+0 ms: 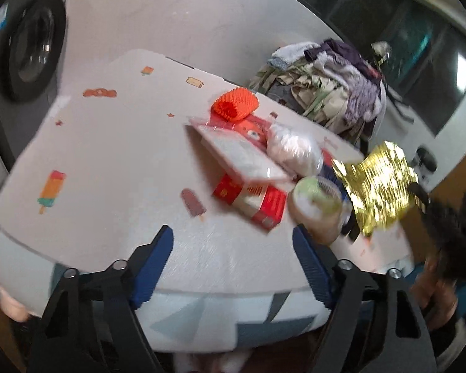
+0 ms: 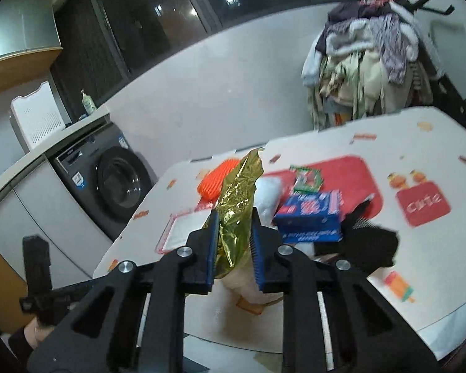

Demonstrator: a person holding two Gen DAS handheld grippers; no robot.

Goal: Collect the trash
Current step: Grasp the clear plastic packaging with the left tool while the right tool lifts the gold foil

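A heap of trash lies on the white patterned table (image 1: 108,143): an orange foam net (image 1: 234,105), a red box (image 1: 251,199), a clear flat package (image 1: 242,152), a white plastic bag (image 1: 292,149) and a green-lidded cup (image 1: 317,199). My left gripper (image 1: 233,245) is open over the near table edge, with nothing between its blue pads. My right gripper (image 2: 233,239) is shut on a crumpled gold foil wrapper (image 2: 236,205), held clear above the heap. The gold foil wrapper (image 1: 379,186) hangs at the right in the left wrist view. A blue box (image 2: 310,214) and a green wrapper (image 2: 306,178) lie just beyond.
A washing machine (image 2: 118,183) stands left of the table under a counter. A pile of clothes (image 2: 366,59) rises behind the far table edge. A blurred black object (image 2: 366,242) sits right of the blue box. A hand (image 2: 37,326) holds the left gripper at the lower left.
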